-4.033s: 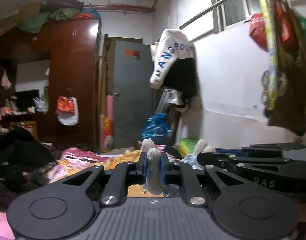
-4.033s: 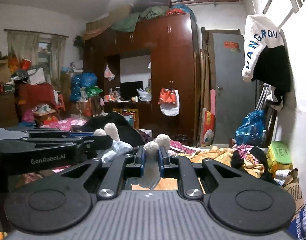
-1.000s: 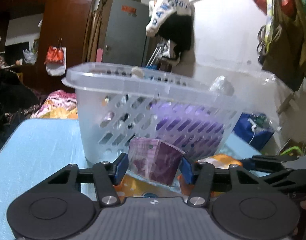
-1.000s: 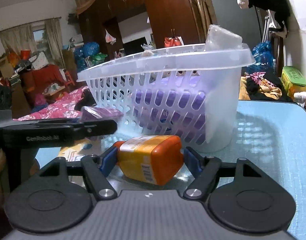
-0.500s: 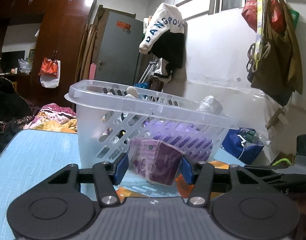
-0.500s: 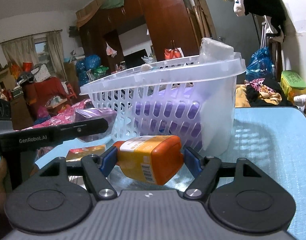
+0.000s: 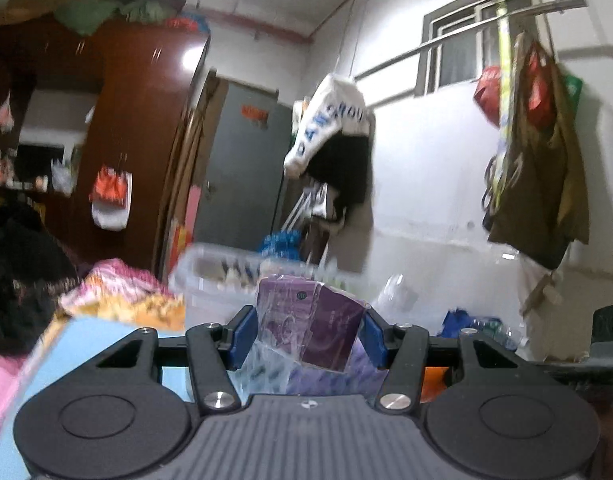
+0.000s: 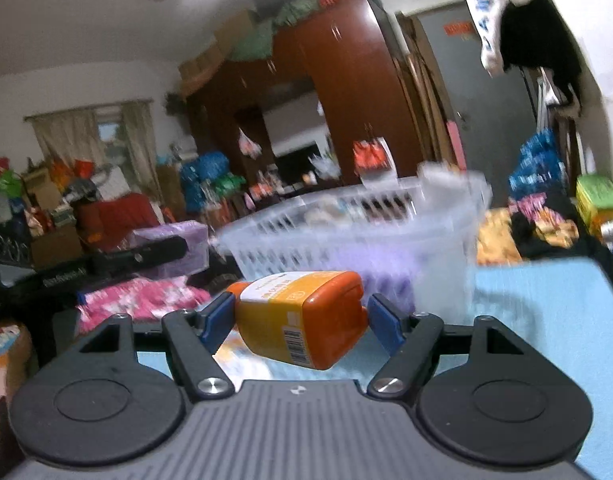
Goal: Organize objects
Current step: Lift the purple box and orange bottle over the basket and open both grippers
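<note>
Purple box, low centre of the left view, wrapped in clear film, pinched between the blue pads of the left gripper, partly open to the box's width. Orange bottle, low centre of the right view, lying sideways across the right gripper, pads spread wide and touching cap end and base. Both carried clear of the blue table, with the white slotted basket just beyond, mid-frame, blurred.

Likely risks: film on the box slipping against the pads; bottle, held end to end, rotating or popping out if squeeze eases; either load clipping the basket rim on the way over, tipping the light basket. Grippers side by side, so a clash of the two above the opening also possible.

Around: items already inside the basket, too blurred to name; wardrobe and door behind; hanging jacket upper centre; clutter and bedding at left.
</note>
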The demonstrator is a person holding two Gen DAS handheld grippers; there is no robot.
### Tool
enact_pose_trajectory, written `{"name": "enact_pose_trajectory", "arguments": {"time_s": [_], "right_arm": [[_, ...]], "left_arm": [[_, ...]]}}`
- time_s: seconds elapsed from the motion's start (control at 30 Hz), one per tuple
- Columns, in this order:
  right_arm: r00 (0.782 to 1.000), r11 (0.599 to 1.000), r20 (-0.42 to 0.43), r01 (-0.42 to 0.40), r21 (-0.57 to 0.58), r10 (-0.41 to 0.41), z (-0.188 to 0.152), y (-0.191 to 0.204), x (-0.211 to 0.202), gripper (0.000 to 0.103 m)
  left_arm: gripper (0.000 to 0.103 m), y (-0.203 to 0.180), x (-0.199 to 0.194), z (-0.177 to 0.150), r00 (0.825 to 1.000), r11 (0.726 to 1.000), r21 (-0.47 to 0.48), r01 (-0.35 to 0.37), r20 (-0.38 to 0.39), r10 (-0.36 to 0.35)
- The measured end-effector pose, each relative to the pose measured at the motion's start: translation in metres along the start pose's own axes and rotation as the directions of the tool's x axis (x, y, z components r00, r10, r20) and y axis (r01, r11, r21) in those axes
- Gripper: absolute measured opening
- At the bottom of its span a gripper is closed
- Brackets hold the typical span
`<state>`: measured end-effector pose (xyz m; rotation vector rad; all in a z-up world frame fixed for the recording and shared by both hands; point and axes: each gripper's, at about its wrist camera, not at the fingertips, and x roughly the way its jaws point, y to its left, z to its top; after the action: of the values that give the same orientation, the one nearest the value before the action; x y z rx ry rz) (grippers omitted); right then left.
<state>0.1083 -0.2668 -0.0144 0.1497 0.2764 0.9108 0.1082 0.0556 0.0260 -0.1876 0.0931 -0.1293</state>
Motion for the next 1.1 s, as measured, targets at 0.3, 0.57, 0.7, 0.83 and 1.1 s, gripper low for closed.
{"name": "enact_pose_trajectory", "arguments": {"time_s": [0.3, 0.57, 0.7, 0.83, 1.1], "right_arm": [[0.982, 0.978, 0.090, 0.175, -0.111, -0.166, 0.090, 0.008, 0.058, 0.075], [0.954, 0.945, -0.036, 0.291, -0.147, -0.299, 0.080, -0.017, 0.137, 0.075], [0.946, 0.939, -0.041, 0.314, -0.141, -0.323, 0.079, -0.024, 0.148, 0.075], [0.944, 0.936, -0.041, 0.318, -0.150, -0.327, 0.074, -0.022, 0.140, 0.081], [0.948, 0.940, -0.001, 0.314, -0.133, -0.317, 0.074, -0.010, 0.108, 0.103]], "left_arm": [[0.058, -0.010, 0.049, 0.082, 0.999, 1.000, 0.010, -0.014, -0.038, 0.014], [0.058, 0.009, 0.122, 0.081, 0.975, 0.995, 0.038, -0.089, -0.200, 0.095], [0.059, 0.019, 0.130, 0.071, 0.972, 0.994, 0.026, -0.106, -0.210, 0.109], [0.060, 0.024, 0.137, 0.067, 0.970, 0.995, 0.034, -0.089, -0.225, 0.094], [0.093, 0.018, 0.119, 0.057, 0.986, 0.997, 0.071, -0.034, -0.158, 0.045]]}}
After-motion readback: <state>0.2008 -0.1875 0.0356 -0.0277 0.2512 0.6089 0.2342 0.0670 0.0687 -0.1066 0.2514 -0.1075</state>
